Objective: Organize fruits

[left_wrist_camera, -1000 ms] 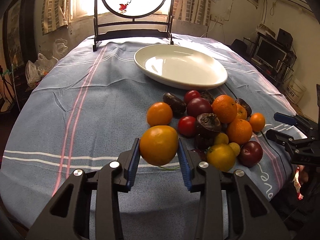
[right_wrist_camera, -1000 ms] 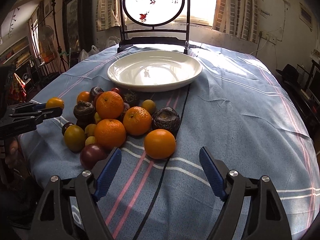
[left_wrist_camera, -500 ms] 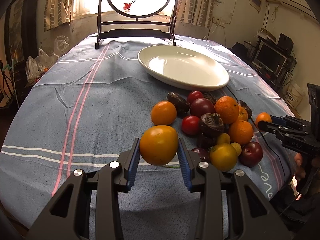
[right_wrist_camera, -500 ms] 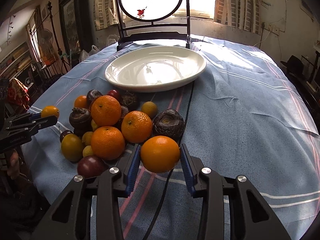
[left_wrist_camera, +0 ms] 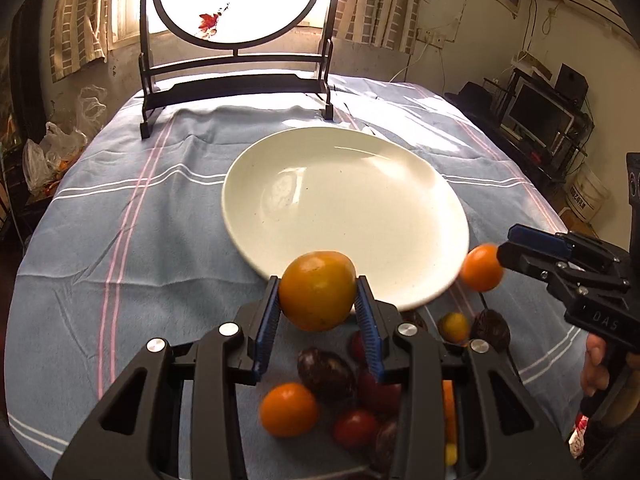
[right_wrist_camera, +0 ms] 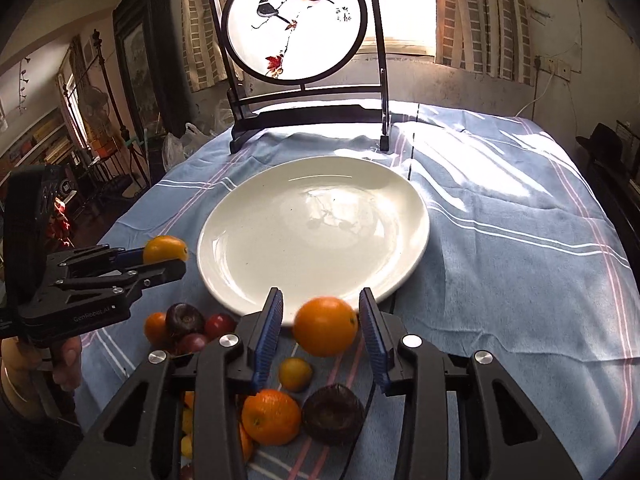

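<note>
My left gripper [left_wrist_camera: 318, 284] is shut on a yellow-orange orange [left_wrist_camera: 317, 290], held in the air just over the near rim of the white plate [left_wrist_camera: 344, 208]. My right gripper [right_wrist_camera: 321, 294] is shut on a deeper orange one [right_wrist_camera: 325, 326], also off the cloth at the plate's [right_wrist_camera: 312, 240] near edge. Each view shows the other tool: the right gripper [left_wrist_camera: 506, 246] with its orange [left_wrist_camera: 480, 268] to the right, the left gripper [right_wrist_camera: 180, 262] with its orange [right_wrist_camera: 165, 249] to the left. The fruit pile [left_wrist_camera: 340, 380] lies under both grippers, partly hidden by them.
A round painted screen on a black stand [right_wrist_camera: 304, 108] stands at the table's far end behind the plate. A black cable [right_wrist_camera: 408, 160] runs across the blue striped cloth [left_wrist_camera: 120, 240]. A hand [left_wrist_camera: 596, 364] holds the right tool. Monitors and shelves stand right of the table.
The right gripper shut on an orange, then lifted it. Both grippers have since moved forward and up from the pile to the plate's near rim, each carrying its orange.
</note>
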### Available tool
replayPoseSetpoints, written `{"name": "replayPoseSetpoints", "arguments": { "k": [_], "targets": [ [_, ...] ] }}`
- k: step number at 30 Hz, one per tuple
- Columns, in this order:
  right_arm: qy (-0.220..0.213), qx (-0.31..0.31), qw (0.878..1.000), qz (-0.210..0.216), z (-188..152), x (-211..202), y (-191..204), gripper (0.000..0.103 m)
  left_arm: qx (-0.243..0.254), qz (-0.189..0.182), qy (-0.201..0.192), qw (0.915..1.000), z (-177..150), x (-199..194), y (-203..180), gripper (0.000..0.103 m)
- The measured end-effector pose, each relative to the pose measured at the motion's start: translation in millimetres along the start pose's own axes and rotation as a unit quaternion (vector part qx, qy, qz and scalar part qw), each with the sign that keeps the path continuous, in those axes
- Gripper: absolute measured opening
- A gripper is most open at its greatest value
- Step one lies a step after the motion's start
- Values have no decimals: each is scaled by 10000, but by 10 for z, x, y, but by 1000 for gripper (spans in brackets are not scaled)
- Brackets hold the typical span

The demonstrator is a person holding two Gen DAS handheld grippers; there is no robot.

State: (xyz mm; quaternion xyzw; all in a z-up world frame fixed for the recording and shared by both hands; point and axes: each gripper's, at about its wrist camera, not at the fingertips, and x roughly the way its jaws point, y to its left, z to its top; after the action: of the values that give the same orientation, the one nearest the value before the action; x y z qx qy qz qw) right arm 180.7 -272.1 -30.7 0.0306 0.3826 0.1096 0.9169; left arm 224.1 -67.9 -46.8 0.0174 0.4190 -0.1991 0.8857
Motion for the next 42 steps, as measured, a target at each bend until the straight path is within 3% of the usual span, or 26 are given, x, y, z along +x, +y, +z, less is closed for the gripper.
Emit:
{"name": "replayPoseSetpoints", "arguments": {
  "k": [3,7,9,10,12,14,15,20,23,34,42],
  "targets": [
    [192,14,9998,-66,152,310,-27,40,-8,-24,352,9994,205,372,-43,37],
    [284,167,9995,-24,268,591,-131,37,-39,144,445,9989,378,648,-11,39],
    [181,244,9995,20,298,535,-176,47,-176,90,376,9991,448,620,28,42],
    [96,328,9994,-16,290,460,-206,59,-203,75,305,9993,459,569,35,46],
    [-58,294,9994,-144,232,257,-258,61,-153,160,122,9997,435,417,22,57],
    [-92,143,9989,-432,126,57,-329,75,-71,274,-96,9996,357,224,24,65],
    [-103,94,9980,-612,68,-19,-386,76,-54,286,-188,9994,310,125,33,69],
    [175,202,9935,-1110,-185,-68,-758,77,-94,190,-342,9992,3,-200,107,69],
    [326,283,9929,-1108,-286,3,-848,77,-51,203,-301,9993,-167,-308,134,69],
    [356,-283,9935,-1045,-278,95,-524,66,292,714,-82,9970,-688,-479,288,69],
    [391,-212,9950,-892,-403,-9,-472,64,451,651,136,9968,-849,-359,309,67]
  ]
}}
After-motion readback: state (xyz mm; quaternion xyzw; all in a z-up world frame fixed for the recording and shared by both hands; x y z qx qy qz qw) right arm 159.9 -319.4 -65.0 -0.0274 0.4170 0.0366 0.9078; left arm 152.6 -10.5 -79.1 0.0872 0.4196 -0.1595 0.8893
